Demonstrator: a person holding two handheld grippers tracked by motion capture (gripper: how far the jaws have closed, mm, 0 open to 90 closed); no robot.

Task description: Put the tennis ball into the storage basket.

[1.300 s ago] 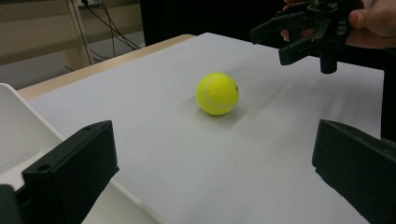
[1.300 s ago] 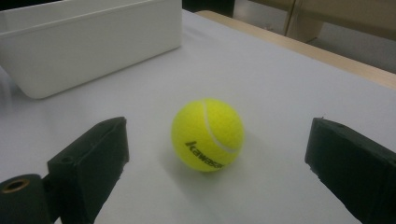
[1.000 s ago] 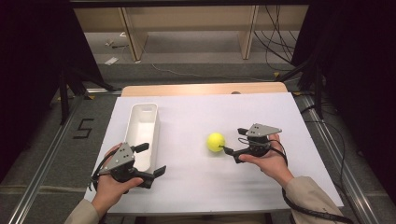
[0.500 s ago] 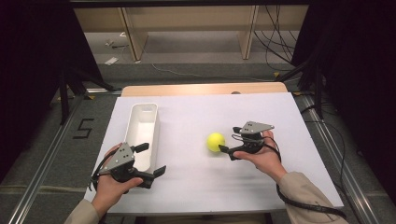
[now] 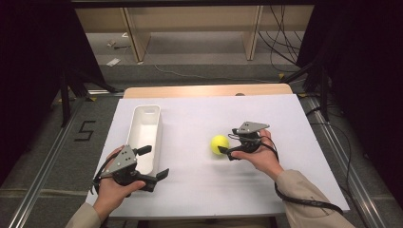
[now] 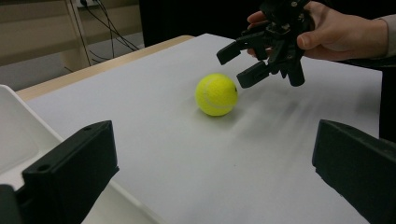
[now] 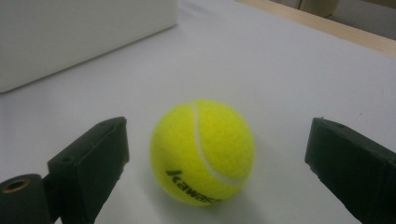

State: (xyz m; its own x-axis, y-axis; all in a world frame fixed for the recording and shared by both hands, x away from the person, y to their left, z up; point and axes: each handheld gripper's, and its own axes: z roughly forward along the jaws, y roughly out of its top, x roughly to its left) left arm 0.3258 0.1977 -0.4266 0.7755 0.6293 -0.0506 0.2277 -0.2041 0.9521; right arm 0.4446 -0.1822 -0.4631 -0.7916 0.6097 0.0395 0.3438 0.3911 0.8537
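A yellow tennis ball rests on the white table top, right of centre. My right gripper is open, held in a hand, and its jaw tips are close to the ball's right side. In the right gripper view the ball lies just ahead, between the two spread jaws of that gripper. My left gripper is open and empty near the front left, beside a white bin. From the left gripper view the ball and the right gripper appear farther off.
The long white bin stands lengthwise at the table's left, its wall close to my left gripper. The bin's side rises behind the ball. A wooden strip borders the far edge. Black cables trail from both grippers.
My right gripper has moved left toward the ball, so its jaws now reach the ball's right side. The left gripper and the ball have stayed put.
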